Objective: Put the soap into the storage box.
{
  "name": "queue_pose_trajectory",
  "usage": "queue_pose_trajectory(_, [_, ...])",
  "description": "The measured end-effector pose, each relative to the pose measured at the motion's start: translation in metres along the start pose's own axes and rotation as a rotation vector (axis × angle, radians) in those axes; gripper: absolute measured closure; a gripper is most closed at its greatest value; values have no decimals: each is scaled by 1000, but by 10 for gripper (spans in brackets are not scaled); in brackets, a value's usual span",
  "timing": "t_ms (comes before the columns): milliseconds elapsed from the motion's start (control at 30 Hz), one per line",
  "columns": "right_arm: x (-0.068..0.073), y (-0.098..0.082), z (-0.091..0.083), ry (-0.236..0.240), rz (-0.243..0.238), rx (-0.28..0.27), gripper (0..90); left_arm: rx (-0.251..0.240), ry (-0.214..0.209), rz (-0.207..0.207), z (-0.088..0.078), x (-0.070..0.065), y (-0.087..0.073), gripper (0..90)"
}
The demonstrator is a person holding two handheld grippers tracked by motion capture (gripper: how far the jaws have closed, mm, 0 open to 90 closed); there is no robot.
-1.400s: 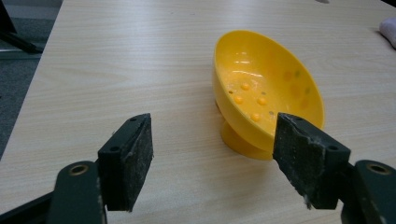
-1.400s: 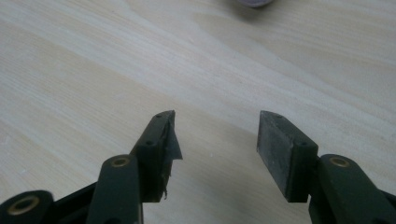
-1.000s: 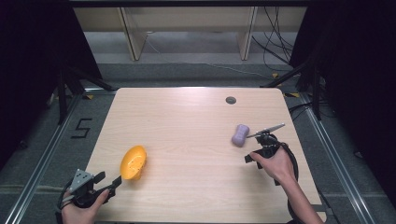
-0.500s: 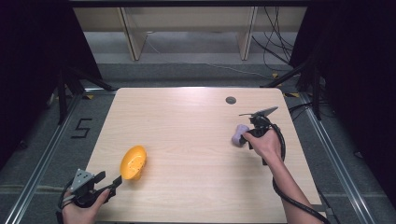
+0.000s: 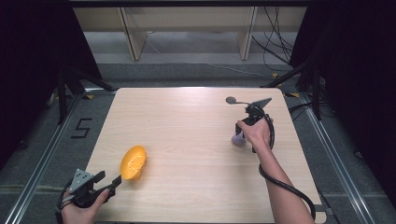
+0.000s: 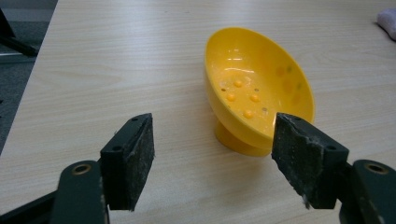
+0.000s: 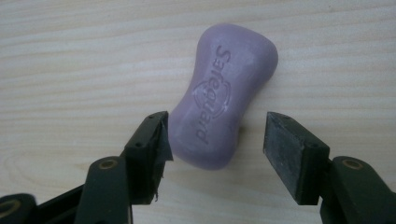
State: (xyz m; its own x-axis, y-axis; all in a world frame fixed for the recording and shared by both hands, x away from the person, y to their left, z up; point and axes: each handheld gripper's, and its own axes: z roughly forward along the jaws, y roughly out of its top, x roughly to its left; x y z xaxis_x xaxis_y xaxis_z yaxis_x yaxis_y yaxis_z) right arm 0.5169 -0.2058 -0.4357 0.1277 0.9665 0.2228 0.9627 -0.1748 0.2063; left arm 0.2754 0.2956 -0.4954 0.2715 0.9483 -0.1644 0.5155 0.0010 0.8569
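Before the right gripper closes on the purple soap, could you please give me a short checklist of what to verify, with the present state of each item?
1. Purple soap lies flat on the table: ok.
2. Right gripper straddles the soap's near end; its jaws have just been opening: ok.
3. Soap centred between the fingers: not ok, it sits against the left one.
4. Left gripper open, clear of the yellow soap dish: ok.
5. Dish empty, ready for the soap: ok.
6. Dish steady: cannot tell, it tilts on its foot.

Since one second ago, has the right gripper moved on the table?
Yes. In the high view the right gripper has moved toward the far edge, nearer the dark round mark. Its jaws have just been opening around the purple soap.
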Motion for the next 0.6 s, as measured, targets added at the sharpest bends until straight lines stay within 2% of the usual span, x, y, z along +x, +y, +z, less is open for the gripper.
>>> queue_pose_trajectory(33, [1,2,2,-9,-8,0,401,-3,6,4,-1,0,0,296])
queue_pose_trajectory(100, [5,5,5,-19,23,7,395,-10,8,6,-1,0,1,298])
queue_pose_trajectory(133, [3,6,8,-29,-15,-6,393,-8,6,4,-1,0,0,298])
queue_pose_trajectory(167, [9,6,9,-33,35,13,390,-4,5,6,-1,0,0,297])
queue_pose_trajectory(200, [10,7,11,-37,36,14,388,-2,6,7,-1,0,0,297])
queue_pose_trajectory(233, [6,8,14,-51,-26,3,388,-3,8,4,-1,0,0,297])
queue_pose_trajectory(267, [8,8,15,-56,-20,11,386,-4,7,4,-1,0,0,297])
queue_pose_trajectory(300, [13,8,18,-52,39,19,383,-6,7,3,-1,0,0,297])
queue_pose_trajectory(333, [10,9,20,-73,-10,12,383,-3,4,4,-1,0,0,297])
queue_pose_trajectory(400, [9,9,23,-86,-19,13,380,-3,2,4,0,0,0,297])
queue_pose_trajectory(433, [11,10,24,-80,-7,21,380,-3,3,1,0,0,0,297])
queue_pose_trajectory(467, [9,10,26,-85,-19,14,379,-4,3,5,0,0,0,297])
queue_pose_trajectory(500, [15,10,28,-79,63,24,375,-4,3,6,0,0,0,297])
queue_pose_trajectory(533, [10,11,29,-81,13,16,371,-3,3,7,0,0,0,297])
queue_pose_trajectory(567, [14,10,29,-78,63,18,366,-4,3,7,0,0,0,297])
queue_pose_trajectory(600, [14,12,30,-86,68,28,364,-2,3,6,0,-1,0,297])
